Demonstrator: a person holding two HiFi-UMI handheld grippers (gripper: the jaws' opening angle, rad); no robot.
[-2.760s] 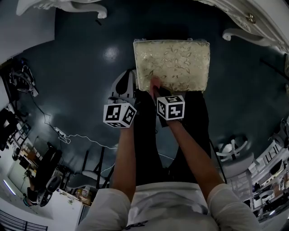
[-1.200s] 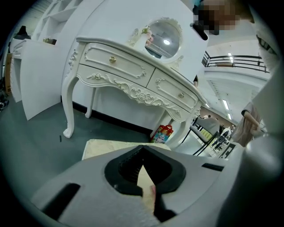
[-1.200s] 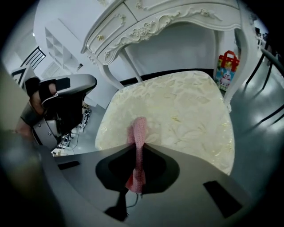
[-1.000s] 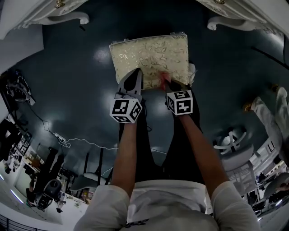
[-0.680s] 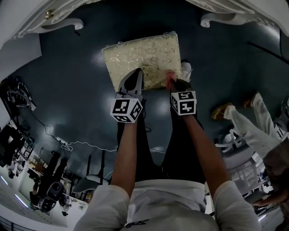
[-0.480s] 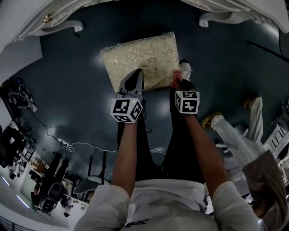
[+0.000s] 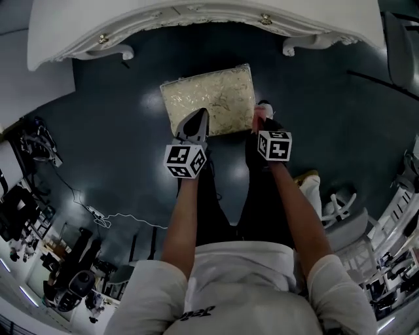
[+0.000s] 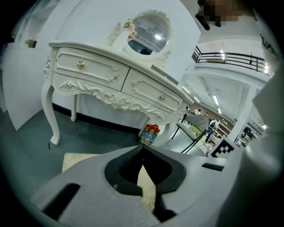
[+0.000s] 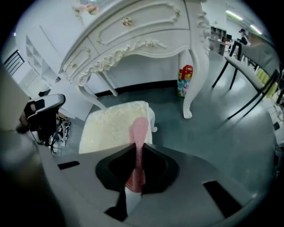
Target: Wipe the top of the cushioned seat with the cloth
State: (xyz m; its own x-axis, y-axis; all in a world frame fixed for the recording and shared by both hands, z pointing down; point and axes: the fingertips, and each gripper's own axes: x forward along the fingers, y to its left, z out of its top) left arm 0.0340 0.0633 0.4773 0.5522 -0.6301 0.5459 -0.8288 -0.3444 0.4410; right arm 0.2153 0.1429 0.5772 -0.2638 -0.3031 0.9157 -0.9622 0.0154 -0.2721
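A cushioned seat [image 7: 209, 98] with a pale patterned top is seen on the dark floor [image 7: 118, 118], just in front of a white carved desk [image 7: 196, 16]. Both claws are held at the seat's near edge.

The right claw [image 9: 137, 148] is clenched on a pink cloth [image 9: 140, 128]. The cloth is pinched between the jaws and its free end is stretched forward past the tips. In the right gripper view that end is laid across the right side of the seat [image 9: 111, 126]. In the head view the cloth [image 7: 259, 115] is found at the seat's near right corner, just ahead of the right claw [image 7: 260, 125]. Whether the cloth is pressed onto the top or only held above it cannot be told.

The left claw [image 8: 142, 150] is clenched on nothing: its tips are met, and only the seat's fabric [image 8: 77, 160] is seen through the opening behind them. In the head view the left claw [image 7: 199, 116] is placed over the near edge of the seat, towards the left, well apart from the cloth.

An oval mirror [image 8: 148, 32] is carried on the desk, and a colourful box [image 9: 185, 80] is stood on the floor under it, beside a leg.
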